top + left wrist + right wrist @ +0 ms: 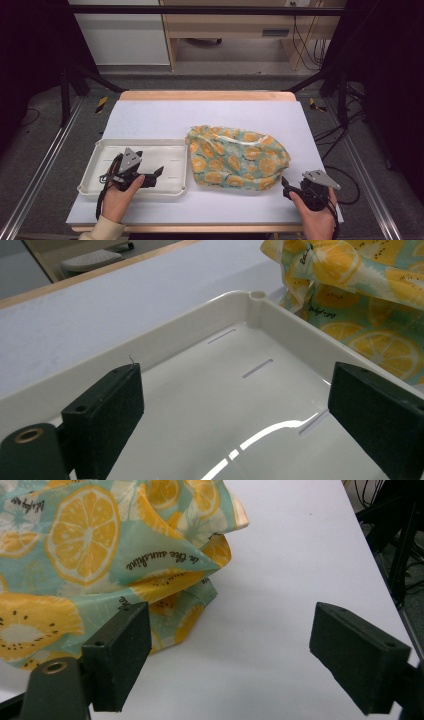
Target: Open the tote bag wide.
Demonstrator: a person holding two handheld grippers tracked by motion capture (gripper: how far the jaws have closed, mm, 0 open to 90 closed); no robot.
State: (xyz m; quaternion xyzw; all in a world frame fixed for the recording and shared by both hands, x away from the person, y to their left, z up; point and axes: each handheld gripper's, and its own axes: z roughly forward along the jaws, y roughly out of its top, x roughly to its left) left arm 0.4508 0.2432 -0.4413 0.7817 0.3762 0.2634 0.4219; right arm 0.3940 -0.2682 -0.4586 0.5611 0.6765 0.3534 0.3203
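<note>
Cloth (236, 158) crumpled, its underside hidden; left gripper (156, 172) gapes over tray (100, 147), right gripper (286, 184) gapes beside cloth.

White table (150, 117) w/ cream tray (100, 150) left, lemon-print cloth (235, 157) right.

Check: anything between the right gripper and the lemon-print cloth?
Nothing. In the right gripper view, bare white table lies between the open right gripper and the lemon-print cloth; its left jaw sits just short of the cloth's edge.
</note>
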